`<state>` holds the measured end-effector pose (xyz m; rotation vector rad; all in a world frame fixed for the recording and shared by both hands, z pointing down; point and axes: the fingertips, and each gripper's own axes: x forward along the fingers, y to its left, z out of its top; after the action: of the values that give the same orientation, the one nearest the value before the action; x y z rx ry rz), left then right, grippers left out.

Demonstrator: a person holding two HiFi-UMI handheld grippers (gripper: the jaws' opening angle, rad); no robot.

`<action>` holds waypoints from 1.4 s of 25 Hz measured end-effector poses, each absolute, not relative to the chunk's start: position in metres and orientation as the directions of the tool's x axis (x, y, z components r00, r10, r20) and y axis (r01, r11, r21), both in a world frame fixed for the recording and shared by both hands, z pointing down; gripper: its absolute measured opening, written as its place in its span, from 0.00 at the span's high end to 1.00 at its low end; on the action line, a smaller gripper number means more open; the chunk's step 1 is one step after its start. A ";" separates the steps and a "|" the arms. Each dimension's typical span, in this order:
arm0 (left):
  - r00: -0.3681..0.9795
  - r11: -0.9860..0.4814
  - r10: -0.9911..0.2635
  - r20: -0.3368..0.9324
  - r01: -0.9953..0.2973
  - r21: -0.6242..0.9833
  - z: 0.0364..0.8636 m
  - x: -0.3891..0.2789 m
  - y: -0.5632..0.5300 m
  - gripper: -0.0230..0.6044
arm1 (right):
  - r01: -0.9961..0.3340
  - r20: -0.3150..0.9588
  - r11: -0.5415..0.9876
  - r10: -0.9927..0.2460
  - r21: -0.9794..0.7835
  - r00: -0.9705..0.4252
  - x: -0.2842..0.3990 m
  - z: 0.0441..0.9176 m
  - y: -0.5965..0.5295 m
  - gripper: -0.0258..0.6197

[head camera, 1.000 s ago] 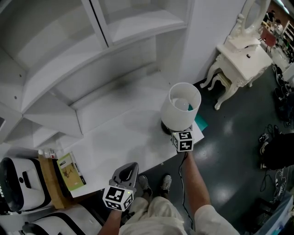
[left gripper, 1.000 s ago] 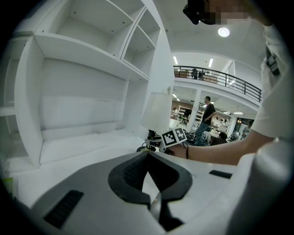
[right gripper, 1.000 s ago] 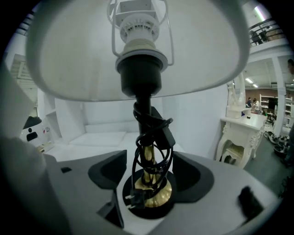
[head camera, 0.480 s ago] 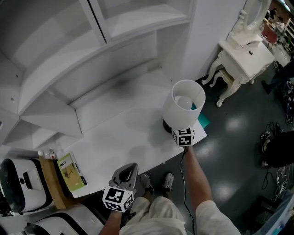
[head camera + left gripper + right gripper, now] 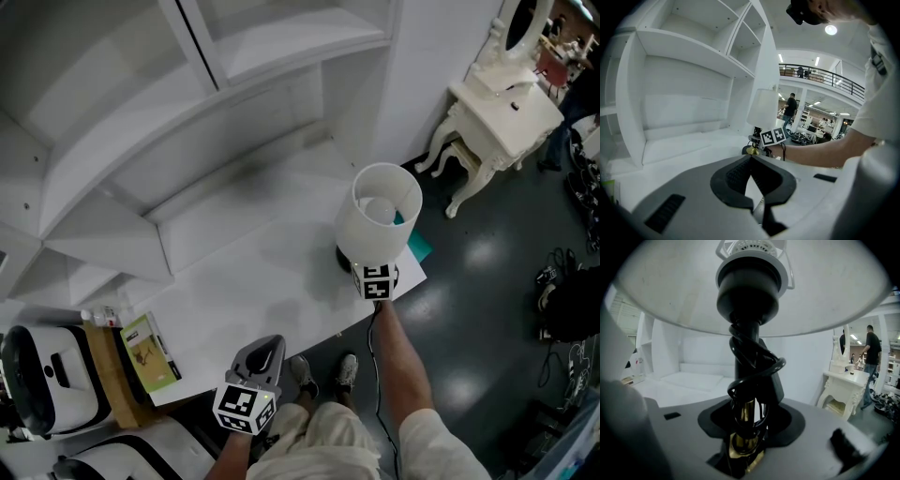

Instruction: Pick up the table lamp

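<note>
The table lamp [image 5: 378, 217] stands near the right end of the white table [image 5: 253, 281]. It has a white drum shade, a black base and a dark stem with a black cord wound round it [image 5: 749, 333]. My right gripper [image 5: 370, 270] reaches in under the shade from the table's front edge. Its jaws are closing on the cord-wrapped stem, which sits between the pads of the right gripper [image 5: 750, 394]. My left gripper [image 5: 267, 345] hovers at the front edge, shut and empty, its tips meeting [image 5: 750, 158]. In the left gripper view the lamp [image 5: 763, 108] shows far off.
White shelving [image 5: 187, 112] rises behind the table. A green booklet [image 5: 150, 342] lies at the table's left end beside a white rounded device [image 5: 42, 380]. A white dressing table [image 5: 502, 117] stands at the upper right on the dark floor. A teal sheet [image 5: 419, 246] lies beside the lamp.
Almost nothing differs in the head view: the lamp and both grippers stay in nearly the same spots.
</note>
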<state>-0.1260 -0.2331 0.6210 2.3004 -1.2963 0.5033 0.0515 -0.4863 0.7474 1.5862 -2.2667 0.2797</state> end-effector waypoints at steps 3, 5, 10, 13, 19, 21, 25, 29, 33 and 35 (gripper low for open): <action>0.489 -0.454 -0.705 0.514 -0.868 0.203 0.620 -0.128 -0.234 0.95 | -0.934 0.398 0.353 -0.865 0.050 -0.306 0.050 0.745 -0.483 0.72; 0.485 -0.450 -0.708 0.513 -0.870 0.202 0.620 -0.130 -0.236 0.95 | -0.933 0.404 0.358 -0.860 0.044 -0.311 0.050 0.745 -0.480 0.72; 0.484 -0.446 -0.715 0.504 -0.872 0.203 0.618 -0.131 -0.241 0.95 | -0.925 0.406 0.379 -0.850 0.026 -0.337 0.048 0.734 -0.475 0.73; 0.489 -0.447 -0.719 0.494 -0.870 0.210 0.615 -0.128 -0.245 0.95 | -0.924 0.411 0.383 -0.844 0.010 -0.345 0.049 0.724 -0.475 0.73; 0.505 -0.461 -0.738 0.447 -0.862 0.213 0.593 -0.117 -0.256 0.95 | -0.919 0.423 0.395 -0.830 -0.013 -0.363 0.051 0.693 -0.475 0.74; 0.509 -0.466 -0.747 0.428 -0.860 0.209 0.583 -0.113 -0.260 0.95 | -0.908 0.426 0.420 -0.819 -0.012 -0.385 0.050 0.678 -0.472 0.74; 0.508 -0.465 -0.765 0.396 -0.861 0.205 0.567 -0.109 -0.263 0.95 | -0.877 0.415 0.478 -0.791 -0.041 -0.450 0.043 0.648 -0.460 0.74; 0.500 -0.465 -0.782 0.372 -0.866 0.186 0.551 -0.103 -0.263 0.95 | -0.851 0.421 0.516 -0.753 -0.097 -0.505 0.038 0.625 -0.446 0.74; 0.493 -0.462 -0.794 0.357 -0.870 0.173 0.538 -0.096 -0.259 0.95 | -0.836 0.439 0.536 -0.727 -0.119 -0.528 0.038 0.610 -0.424 0.74; 0.489 -0.460 -0.799 0.350 -0.872 0.168 0.533 -0.092 -0.257 0.95 | -0.829 0.443 0.546 -0.717 -0.123 -0.538 0.039 0.601 -0.412 0.74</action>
<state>-0.0923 -0.2567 0.5328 2.4154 -1.4059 0.3167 0.0388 -0.4121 0.6012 1.2717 -2.4453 0.4571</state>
